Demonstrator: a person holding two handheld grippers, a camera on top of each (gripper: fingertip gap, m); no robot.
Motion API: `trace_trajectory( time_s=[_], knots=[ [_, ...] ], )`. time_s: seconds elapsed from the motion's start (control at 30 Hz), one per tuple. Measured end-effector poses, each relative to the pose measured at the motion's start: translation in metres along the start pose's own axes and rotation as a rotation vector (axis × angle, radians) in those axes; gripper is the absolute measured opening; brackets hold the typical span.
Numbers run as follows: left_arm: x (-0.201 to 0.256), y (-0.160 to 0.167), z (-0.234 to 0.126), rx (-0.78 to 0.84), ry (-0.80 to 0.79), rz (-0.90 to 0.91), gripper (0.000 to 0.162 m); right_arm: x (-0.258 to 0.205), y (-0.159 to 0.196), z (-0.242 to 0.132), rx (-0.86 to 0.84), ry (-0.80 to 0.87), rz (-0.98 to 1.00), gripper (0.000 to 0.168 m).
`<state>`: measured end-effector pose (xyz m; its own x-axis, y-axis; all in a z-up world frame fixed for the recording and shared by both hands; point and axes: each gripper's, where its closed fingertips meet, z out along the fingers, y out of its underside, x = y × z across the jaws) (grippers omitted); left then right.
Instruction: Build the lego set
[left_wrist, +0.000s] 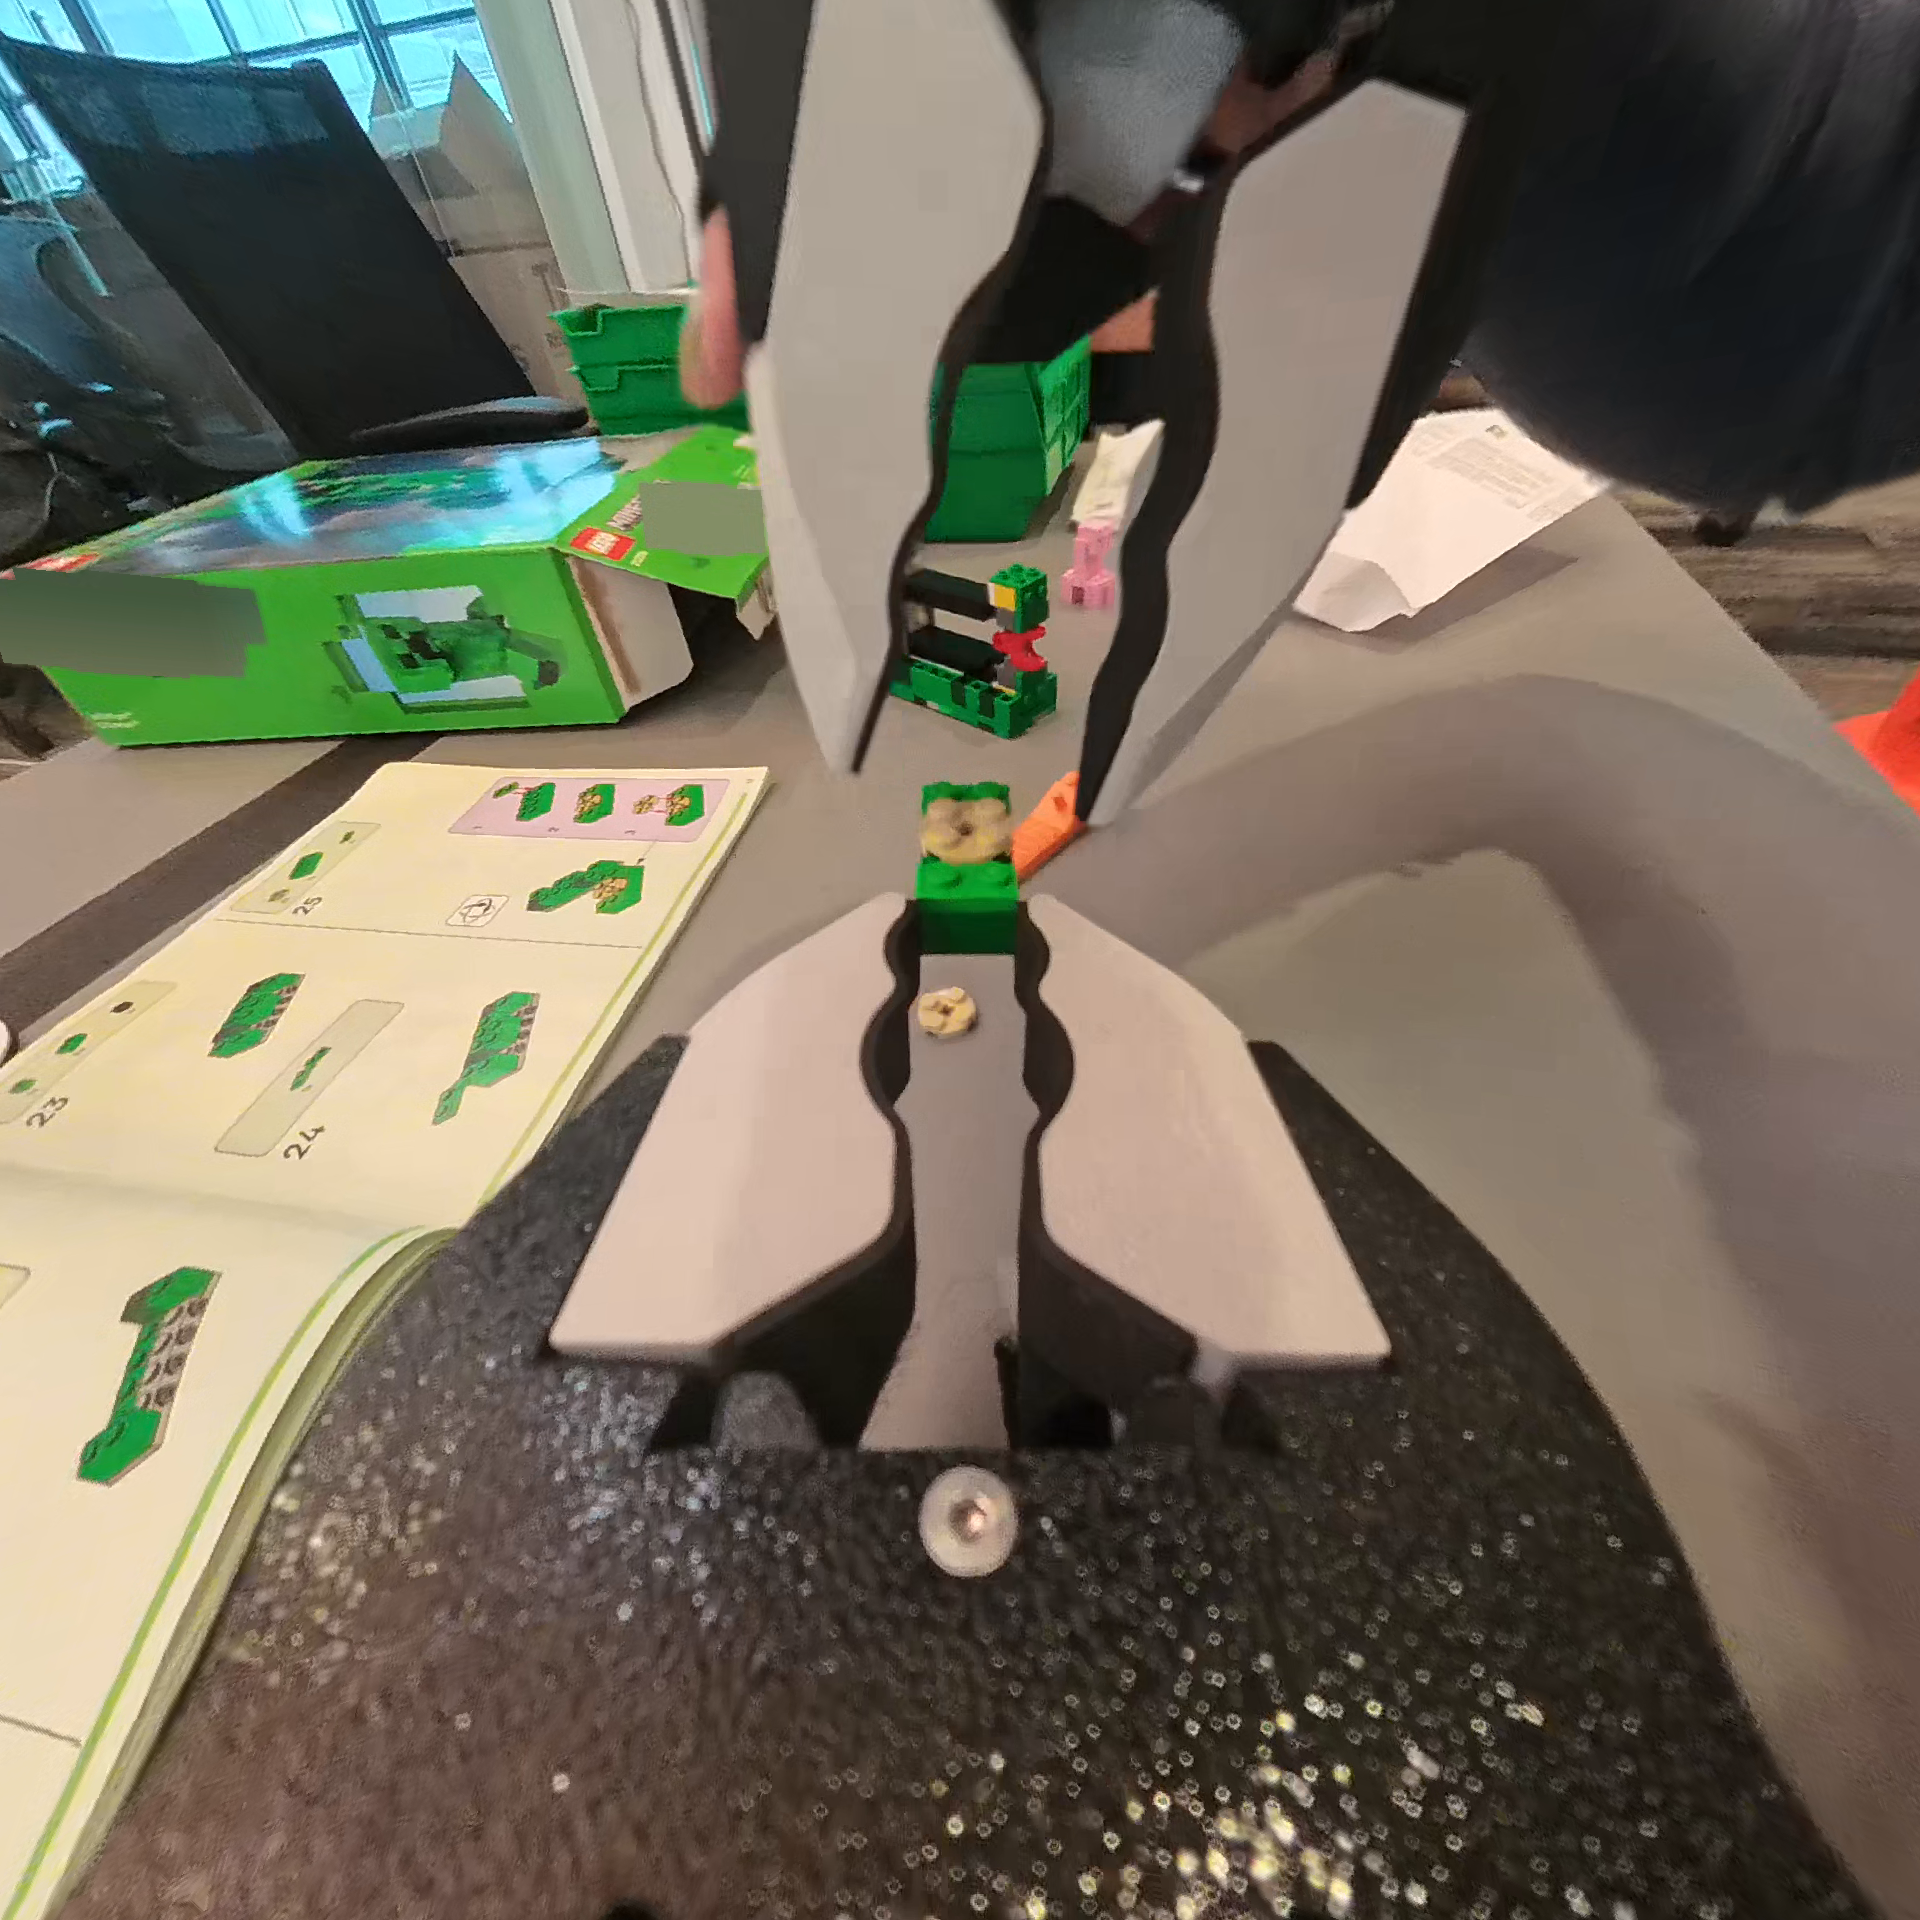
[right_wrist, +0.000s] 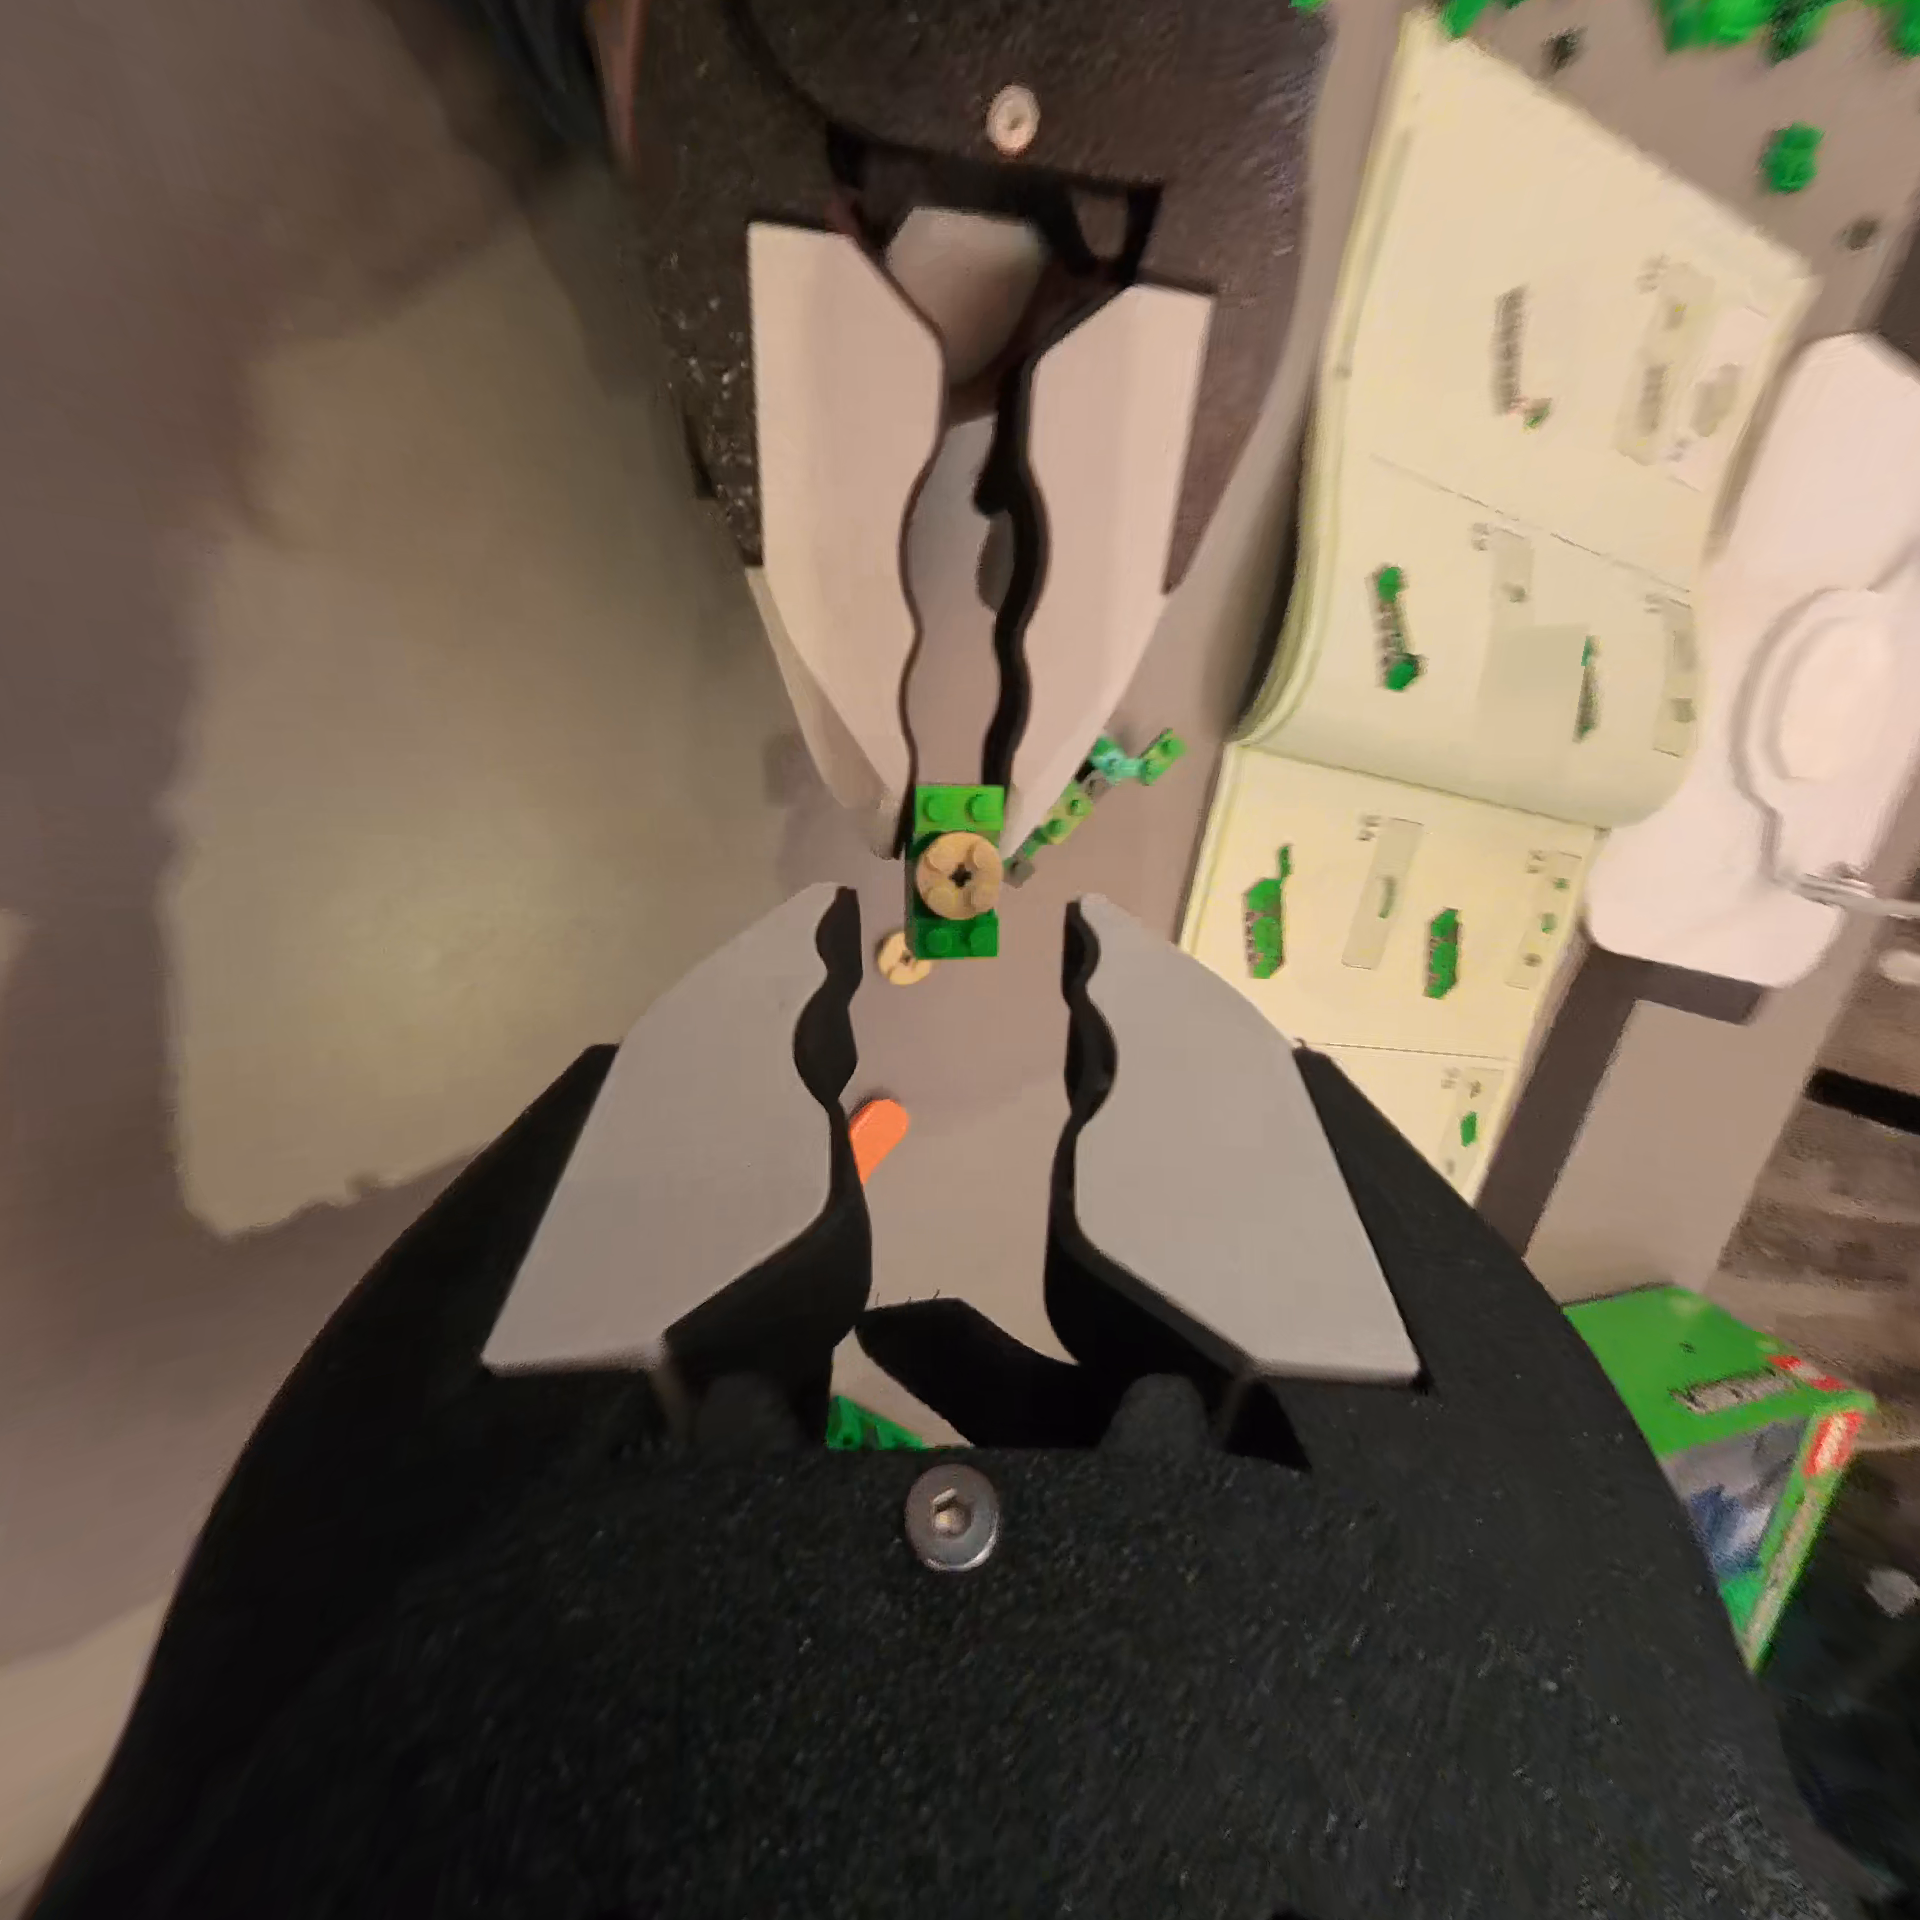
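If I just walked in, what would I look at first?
Probably the two grey grippers nose to nose in the middle of the table: the left gripper pinches a little green brick piece with a tan round plate on top, and the right gripper faces it, open. Next, the open instruction booklet to the left, and the bright green box behind it.

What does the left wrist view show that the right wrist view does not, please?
Only the left wrist view shows the half-built model, the pink figure and the green bins. Only the right wrist view shows the green chain and scattered green pieces. Both show the green brick held by the left gripper, the open right gripper, the loose tan piece, the orange piece, the booklet and the box.
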<state>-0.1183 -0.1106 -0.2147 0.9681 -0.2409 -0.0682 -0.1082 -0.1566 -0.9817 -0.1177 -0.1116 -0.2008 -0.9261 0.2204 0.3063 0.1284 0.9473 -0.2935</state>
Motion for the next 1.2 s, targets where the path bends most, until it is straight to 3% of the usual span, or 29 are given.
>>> trace_trajectory(
  time_s=[0.07,0.2,0.3,0.37,0.93,1.2],
  knots=[
    [-0.006,-0.002,-0.002,0.016,-0.016,-0.052,0.016,0.007,-0.004,-0.006,0.109,0.125,0.027,0.038],
    [-0.016,-0.005,-0.006,0.051,-0.031,-0.162,0.016,0.017,-0.016,-0.015,0.313,0.541,-0.043,0.035],
    [-0.019,-0.005,-0.007,0.058,-0.034,-0.201,0.016,0.013,-0.017,-0.012,0.272,0.787,-0.173,0.034],
    [-0.019,-0.004,-0.007,0.056,-0.034,-0.208,0.016,0.015,-0.014,-0.006,0.208,0.864,-0.216,0.040],
    [-0.019,-0.003,-0.007,0.053,-0.013,-0.246,0.016,0.024,-0.008,0.014,0.038,0.916,-0.386,0.040],
    [-0.016,-0.003,-0.006,0.044,0.003,-0.239,0.016,0.028,-0.005,0.018,-0.016,0.973,-0.436,0.020]
  ],
)
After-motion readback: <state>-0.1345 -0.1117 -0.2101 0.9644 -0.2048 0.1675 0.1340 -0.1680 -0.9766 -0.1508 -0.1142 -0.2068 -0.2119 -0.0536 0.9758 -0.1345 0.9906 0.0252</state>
